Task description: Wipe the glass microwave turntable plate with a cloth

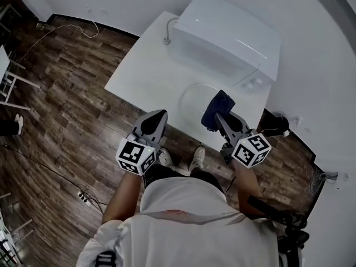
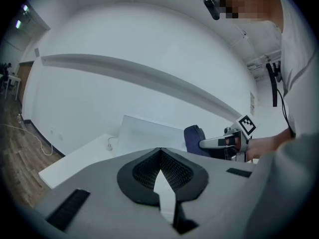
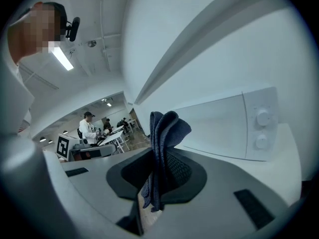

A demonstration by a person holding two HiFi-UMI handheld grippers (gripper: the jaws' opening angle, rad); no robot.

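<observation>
White-shirted person [image 1: 183, 221] with both forearms reaching forward, right gripper [image 1: 221, 115] clenched on folded dark blue cloth [image 1: 218, 105], cloth's long axis upright between jaws, over right rim of glass turntable plate [image 1: 192, 100] lying flat on white table [image 1: 142, 74] before microwave [image 1: 228, 35], left gripper [image 1: 157, 117] closed on nothing at table's near edge.

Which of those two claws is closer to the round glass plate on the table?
Right. The right claw holds a dark cloth at the right rim of the glass plate. The left claw hangs off to its left, near the table edge.

white microwave [image 1: 228, 35] on white table [image 1: 142, 77] | cord [image 1: 167, 36] beside microwave | wood floor [image 1: 61, 110] | power strip [image 1: 84, 197]
</observation>
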